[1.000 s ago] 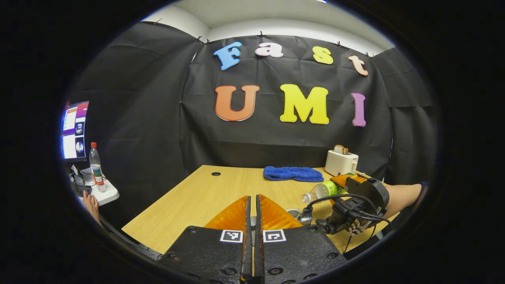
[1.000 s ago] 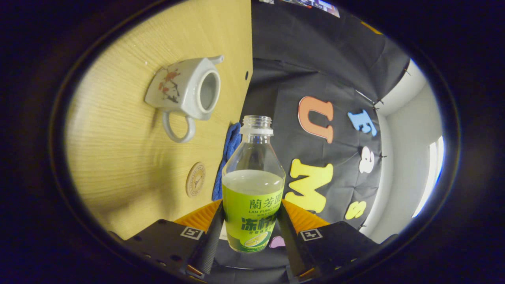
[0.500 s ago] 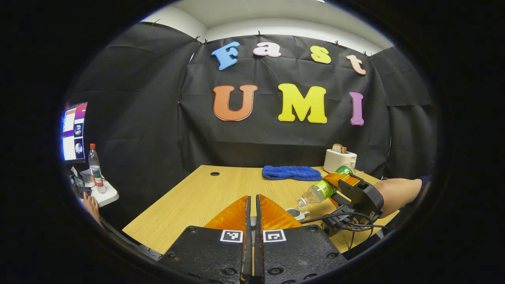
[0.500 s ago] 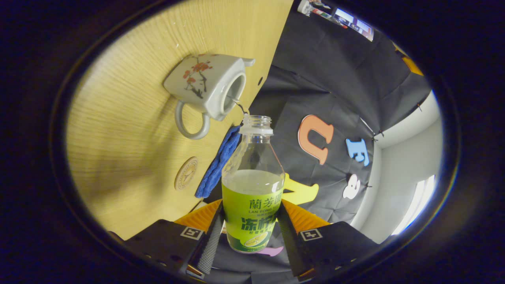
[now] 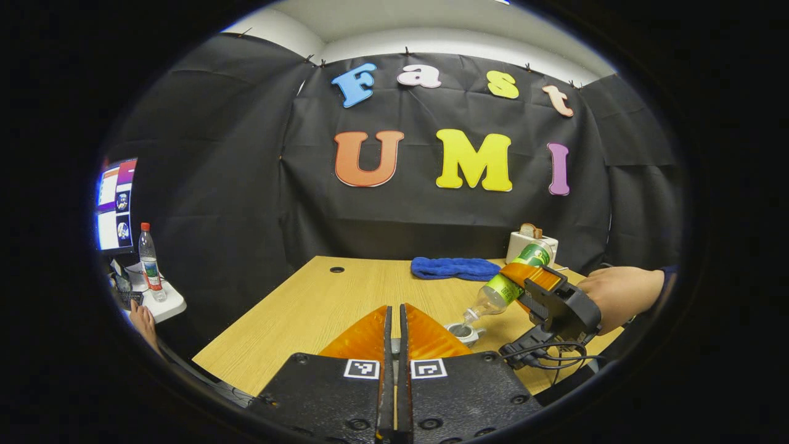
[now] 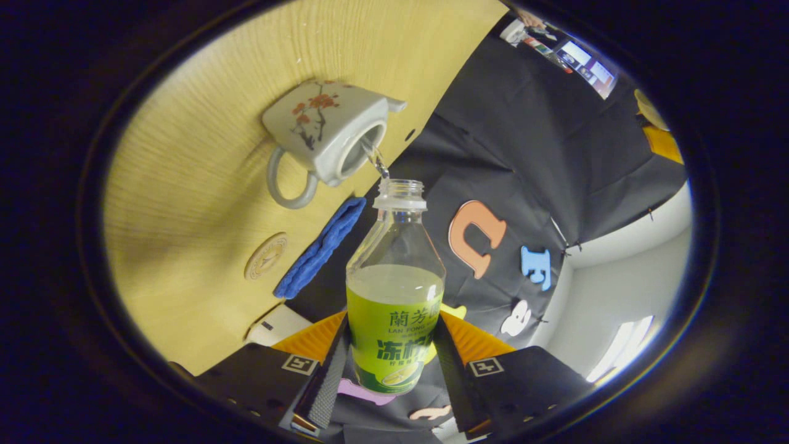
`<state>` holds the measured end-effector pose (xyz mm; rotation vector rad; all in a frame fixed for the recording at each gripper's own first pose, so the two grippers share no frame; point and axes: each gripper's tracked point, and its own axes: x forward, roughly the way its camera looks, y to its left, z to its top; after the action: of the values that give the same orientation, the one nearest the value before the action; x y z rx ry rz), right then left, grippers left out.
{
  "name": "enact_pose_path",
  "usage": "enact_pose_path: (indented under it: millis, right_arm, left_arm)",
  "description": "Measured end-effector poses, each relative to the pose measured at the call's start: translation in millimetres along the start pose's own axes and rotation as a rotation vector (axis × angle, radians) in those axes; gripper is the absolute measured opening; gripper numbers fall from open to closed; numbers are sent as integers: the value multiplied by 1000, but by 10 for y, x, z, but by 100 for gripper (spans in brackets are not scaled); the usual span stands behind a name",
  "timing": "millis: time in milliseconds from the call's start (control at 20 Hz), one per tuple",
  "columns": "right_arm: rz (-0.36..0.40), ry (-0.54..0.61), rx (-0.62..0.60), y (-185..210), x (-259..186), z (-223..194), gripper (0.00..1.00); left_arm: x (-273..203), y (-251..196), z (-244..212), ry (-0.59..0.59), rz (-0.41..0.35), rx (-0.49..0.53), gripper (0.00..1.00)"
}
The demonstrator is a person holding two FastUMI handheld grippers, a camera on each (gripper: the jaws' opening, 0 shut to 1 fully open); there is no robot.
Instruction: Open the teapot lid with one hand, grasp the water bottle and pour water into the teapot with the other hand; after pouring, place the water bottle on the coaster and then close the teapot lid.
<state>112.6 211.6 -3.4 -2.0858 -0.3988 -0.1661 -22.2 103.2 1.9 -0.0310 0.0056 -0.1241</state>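
In the right gripper view my right gripper is shut on the water bottle, which has a green label and no cap. The bottle is tipped, with its mouth close to the open top of the white flowered teapot. A thin stream of water runs into the pot. The round coaster lies bare beside the teapot. The left gripper view shows that tilted bottle over the teapot. My left gripper is shut, a pale sliver of the teapot lid between its fingers.
A blue towel and a white toaster sit at the back of the wooden table. A hand holds the right gripper. Off the table's left stand a monitor and another bottle.
The right gripper has tipped the bottle further and brought its mouth to the teapot's opening, and water now streams in. The left gripper has stayed put.
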Motion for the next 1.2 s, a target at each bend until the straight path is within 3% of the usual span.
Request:
enact_pose_path:
  millis: [600, 900, 1200]
  right_arm:
    - [-95, 1, -168, -371, 83, -179, 73]
    - [-141, -17, -210, -427, 83, -72, 75]
    - [-136, -26, -208, -368, 88, -14, 74]
  left_arm:
    - [0, -21, -13, 11, -5, 12, 5]
    - [-5, -9, -19, 15, -3, 5, 4]
    - [7, 2, -38, 19, 1, 10, 4]
